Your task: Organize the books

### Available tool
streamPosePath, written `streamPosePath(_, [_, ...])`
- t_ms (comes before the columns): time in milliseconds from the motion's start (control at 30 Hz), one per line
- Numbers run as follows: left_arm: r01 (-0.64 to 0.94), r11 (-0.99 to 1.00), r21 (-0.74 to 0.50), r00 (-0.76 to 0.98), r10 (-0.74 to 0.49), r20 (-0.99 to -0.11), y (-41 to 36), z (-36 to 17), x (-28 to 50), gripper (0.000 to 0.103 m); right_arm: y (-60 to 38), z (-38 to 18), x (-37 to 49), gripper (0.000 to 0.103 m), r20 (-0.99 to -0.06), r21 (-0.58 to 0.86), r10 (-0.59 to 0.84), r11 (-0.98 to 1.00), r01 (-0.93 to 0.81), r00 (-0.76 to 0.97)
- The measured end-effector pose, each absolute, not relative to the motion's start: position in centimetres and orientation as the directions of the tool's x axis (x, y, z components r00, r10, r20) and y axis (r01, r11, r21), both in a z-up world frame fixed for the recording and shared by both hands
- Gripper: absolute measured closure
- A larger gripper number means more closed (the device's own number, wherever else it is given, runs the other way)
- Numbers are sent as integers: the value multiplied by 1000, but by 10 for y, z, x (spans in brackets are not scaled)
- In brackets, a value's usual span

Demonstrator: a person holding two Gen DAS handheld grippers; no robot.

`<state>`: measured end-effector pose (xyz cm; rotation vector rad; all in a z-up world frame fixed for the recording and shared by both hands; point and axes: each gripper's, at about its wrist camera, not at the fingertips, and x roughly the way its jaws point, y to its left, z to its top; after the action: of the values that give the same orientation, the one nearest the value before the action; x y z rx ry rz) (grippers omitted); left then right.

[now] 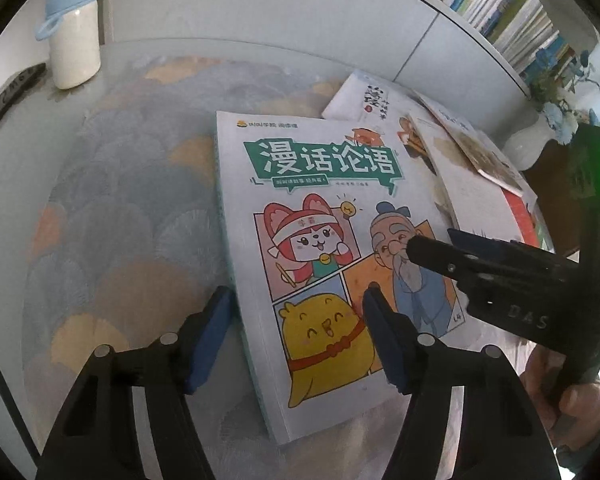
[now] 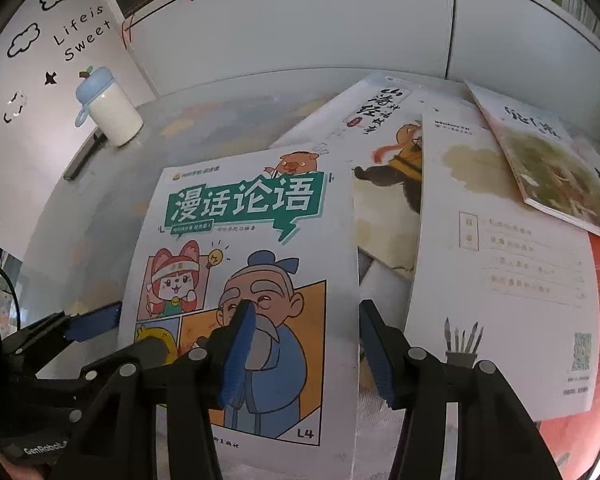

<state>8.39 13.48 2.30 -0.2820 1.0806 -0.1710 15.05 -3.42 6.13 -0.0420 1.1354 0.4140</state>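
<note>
Desk-top [image 1: 28, 128]: bottle [image 1: 74, 40] (white-filled, capped blue) behind comic book [image 1: 300, 248]

A: Which book lies nearest?

B: The white comic-cover paperback with the green title banner [image 2: 236, 280], flat, face up, cover closed.

A: And the rest?

B: A white book with black brush lettering [image 2: 376, 152] lies partly beneath it; a cream back-cover book [image 2: 500, 280] overlaps that; a thin green-toned picture book [image 2: 556, 168] sits on top, tilted.
</note>
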Motion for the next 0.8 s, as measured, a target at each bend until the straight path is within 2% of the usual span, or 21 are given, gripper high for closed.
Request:
streamPosePath(167, [52, 930, -363, 418, -351, -838, 136, 26, 61, 40, -49, 63, 129, 51, -891, 221, 326, 920, -324, 316])
streamPosePath(267, [108, 931, -349, 367, -364, -856, 127, 25, 34, 40, -57, 65, 97, 51, -898, 240, 335, 917, -320, 287])
streamPosePath(467, [161, 900, -405, 282, -435, -855, 101, 25, -14, 40, -82, 69, 26, 51, -916, 230, 315, 920, -318, 249])
streamPosePath(667, [181, 892, -415, 256, -450, -855, 64, 22, -44, 40, -115, 74, -21, 50, -931, 158, 257, 924, -348, 258])
streamPosePath(800, [135, 900, -414, 265, -436, -860, 50, 24, -60, 39, -150, 63, -31, 50, -942, 185, 252, 940, -288, 219])
